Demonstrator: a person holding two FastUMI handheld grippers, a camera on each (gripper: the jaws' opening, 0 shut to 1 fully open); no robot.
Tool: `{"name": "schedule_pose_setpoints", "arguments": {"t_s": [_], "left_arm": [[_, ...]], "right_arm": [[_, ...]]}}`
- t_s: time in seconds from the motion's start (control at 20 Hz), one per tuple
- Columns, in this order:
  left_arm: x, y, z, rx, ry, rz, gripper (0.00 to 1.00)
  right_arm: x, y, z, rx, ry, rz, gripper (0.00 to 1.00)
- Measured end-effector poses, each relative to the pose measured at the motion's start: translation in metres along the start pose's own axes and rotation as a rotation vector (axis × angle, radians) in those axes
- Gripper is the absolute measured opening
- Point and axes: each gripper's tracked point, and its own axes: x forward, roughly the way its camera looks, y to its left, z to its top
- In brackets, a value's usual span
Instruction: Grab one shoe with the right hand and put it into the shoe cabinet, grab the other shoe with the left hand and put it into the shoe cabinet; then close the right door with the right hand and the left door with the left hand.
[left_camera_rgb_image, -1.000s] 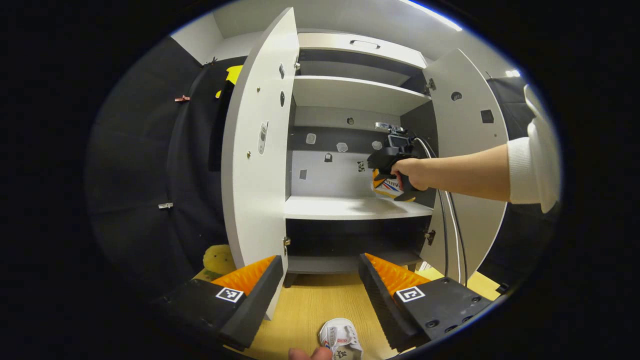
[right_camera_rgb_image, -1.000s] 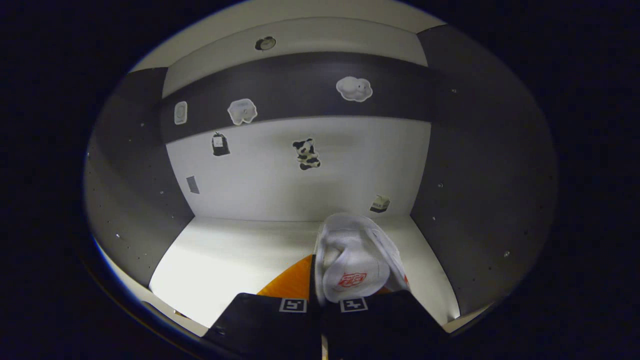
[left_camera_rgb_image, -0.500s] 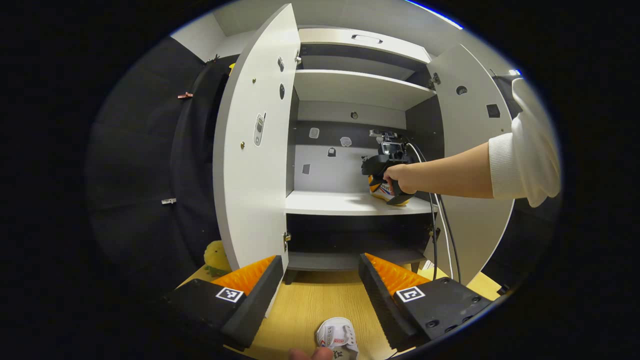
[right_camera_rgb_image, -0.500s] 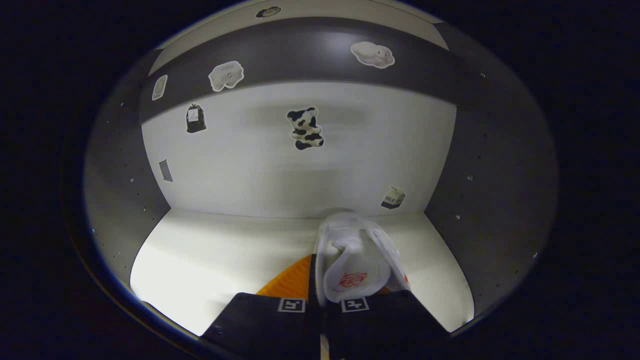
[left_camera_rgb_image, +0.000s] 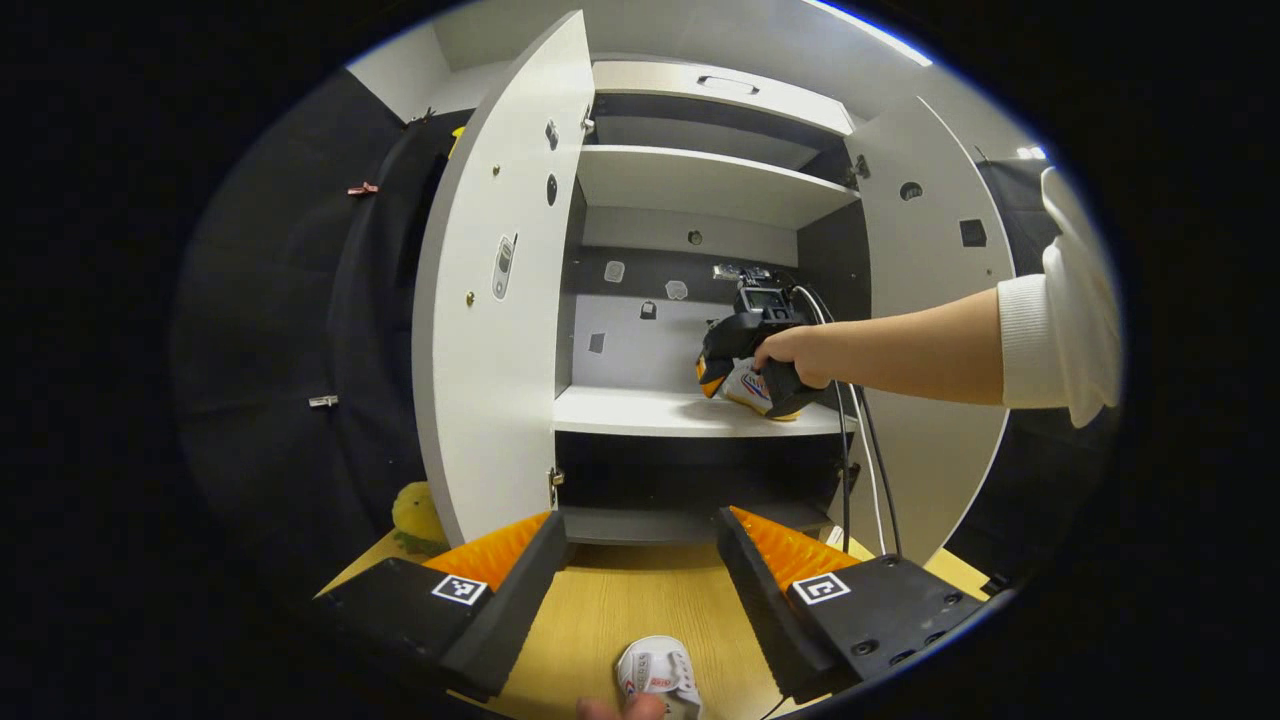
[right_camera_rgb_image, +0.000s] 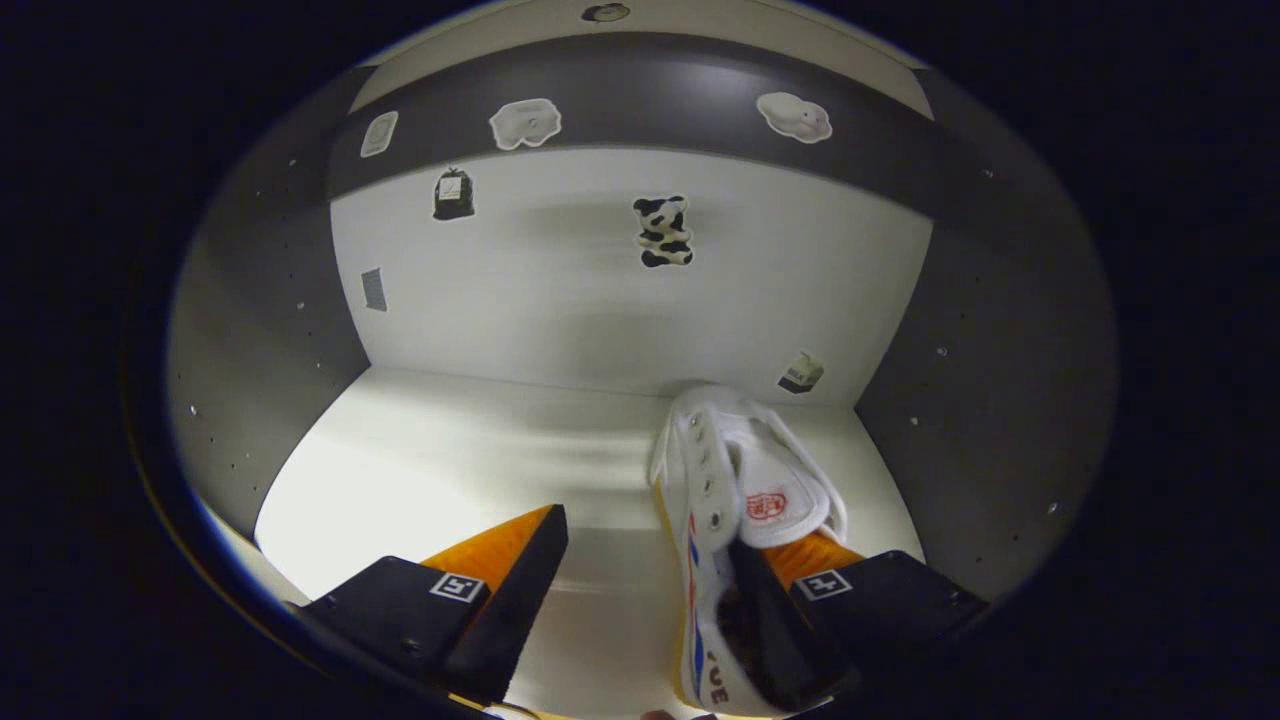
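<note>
Right gripper (right_camera_rgb_image: 650, 590) is seen with its jaws spread wide inside the shoe cabinet (left_camera_rgb_image: 700, 185), nothing being pinched between them. In the right gripper view a white shoe (right_camera_rgb_image: 735, 520) is observed resting on the middle shelf (right_camera_rgb_image: 450, 470), toward the right side and near the back wall. One finger (right_camera_rgb_image: 790, 620) appears to sit in or against the shoe's opening, while the other finger (right_camera_rgb_image: 490, 580) stands well apart from the shoe. Stickers (right_camera_rgb_image: 662, 230) are noted on the cabinet's back panel.

In the left gripper view the right gripper (left_camera_rgb_image: 745, 335) is recorded at the middle shelf (left_camera_rgb_image: 650, 412), held by a hand (left_camera_rgb_image: 800, 350) on a bare forearm with a white sleeve (left_camera_rgb_image: 1060, 310). The shoe (left_camera_rgb_image: 752, 385) is seen lying on that shelf just beneath the device. Cables (left_camera_rgb_image: 860, 450) are seen hanging from the gripper in front of the right door.

Left gripper (left_camera_rgb_image: 640, 580) is seen parted, gripping nothing, and held low in front of the cabinet. Between and below its fingers the second shoe (left_camera_rgb_image: 655, 675) is seen on the wooden floor (left_camera_rgb_image: 620, 610), with a fingertip (left_camera_rgb_image: 620, 708) at the bottom edge beside it. Both doors are found standing open: the left door (left_camera_rgb_image: 490, 300) and the right door (left_camera_rgb_image: 930, 250). A yellow object (left_camera_rgb_image: 415, 512) is noted on the floor beside the left door; its nature cannot be determined.
</note>
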Motion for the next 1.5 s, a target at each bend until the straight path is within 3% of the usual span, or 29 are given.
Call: {"name": "schedule_pose_setpoints", "arguments": {"t_s": [0.35,0.65,0.8,1.05,1.3,1.5], "left_arm": [[-0.024,0.005,0.006,-0.023,-0.003,0.010,0.95],[-0.037,0.010,0.002,-0.009,-0.005,0.018,0.95],[-0.040,0.017,-0.006,-0.009,-0.006,0.030,0.95],[-0.051,0.027,-0.034,0.011,0.001,0.030,0.95],[-0.064,0.022,-0.103,0.047,0.106,-0.009,0.95],[-0.069,0.014,-0.164,0.074,0.208,-0.036,0.95]], "right_arm": [[-0.049,-0.005,0.005,0.028,-0.053,0.014,0.98],[-0.134,0.001,0.039,0.106,-0.288,0.085,0.99],[-0.185,0.000,0.036,0.101,-0.401,0.092,0.99],[-0.268,0.002,-0.007,0.106,-0.522,0.115,0.98],[-0.327,0.005,-0.064,0.060,-0.577,0.121,0.98],[-0.356,0.004,-0.119,0.095,-0.523,0.136,0.98]]}}
